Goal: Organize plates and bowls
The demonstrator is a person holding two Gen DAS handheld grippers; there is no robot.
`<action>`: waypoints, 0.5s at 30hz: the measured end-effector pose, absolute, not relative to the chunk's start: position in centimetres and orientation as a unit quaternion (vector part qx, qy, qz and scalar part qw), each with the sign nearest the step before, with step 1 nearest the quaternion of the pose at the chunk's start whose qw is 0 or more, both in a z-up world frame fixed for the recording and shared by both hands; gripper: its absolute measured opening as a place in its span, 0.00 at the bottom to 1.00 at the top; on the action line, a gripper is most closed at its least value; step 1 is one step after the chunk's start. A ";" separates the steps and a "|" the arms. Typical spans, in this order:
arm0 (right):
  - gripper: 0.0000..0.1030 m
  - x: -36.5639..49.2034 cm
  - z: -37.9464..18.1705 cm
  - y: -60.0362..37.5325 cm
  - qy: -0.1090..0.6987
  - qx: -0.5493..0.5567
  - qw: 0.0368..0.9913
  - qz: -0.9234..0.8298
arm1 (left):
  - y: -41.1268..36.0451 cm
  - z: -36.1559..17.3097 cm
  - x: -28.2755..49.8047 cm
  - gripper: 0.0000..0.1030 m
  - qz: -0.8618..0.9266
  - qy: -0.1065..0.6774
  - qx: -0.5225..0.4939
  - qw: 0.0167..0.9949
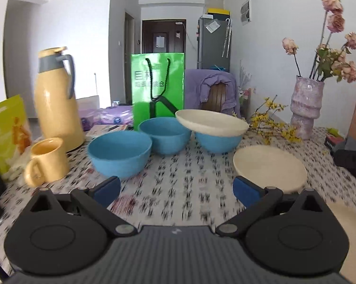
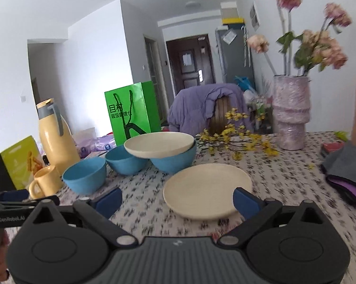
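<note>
A yellow thermos jug (image 1: 56,99) stands behind a matching mug (image 1: 47,159) on the patterned tablecloth (image 1: 178,184), with a green paper bag (image 1: 157,87) further back and a pink vase (image 1: 305,107) of dried roses at right

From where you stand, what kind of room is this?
Most likely a lived-in home dining area: a table with a patterned cloth, a fridge, and a chair draped with a purple jacket.

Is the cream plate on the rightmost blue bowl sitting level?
No, the cream plate rests tilted on the rightmost blue bowl, one edge overhanging toward the middle blue bowl.
</note>
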State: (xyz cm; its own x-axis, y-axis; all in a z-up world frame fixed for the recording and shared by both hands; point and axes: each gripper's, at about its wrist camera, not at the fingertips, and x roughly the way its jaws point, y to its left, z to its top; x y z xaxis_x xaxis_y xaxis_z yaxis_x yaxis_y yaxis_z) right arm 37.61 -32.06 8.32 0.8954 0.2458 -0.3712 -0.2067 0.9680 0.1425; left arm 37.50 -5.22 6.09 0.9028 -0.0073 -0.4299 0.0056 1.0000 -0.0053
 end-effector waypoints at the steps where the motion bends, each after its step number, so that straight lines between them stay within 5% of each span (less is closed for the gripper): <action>1: 0.93 39.3 8.5 -32.1 0.204 0.054 0.970 0.124 | -5.1 6.3 39.0 1.00 -0.009 0.222 -0.005 0.975; 15: 0.79 59.0 9.8 -30.5 0.259 0.085 0.955 0.121 | -3.1 8.0 58.4 1.00 -0.023 0.269 -0.041 0.962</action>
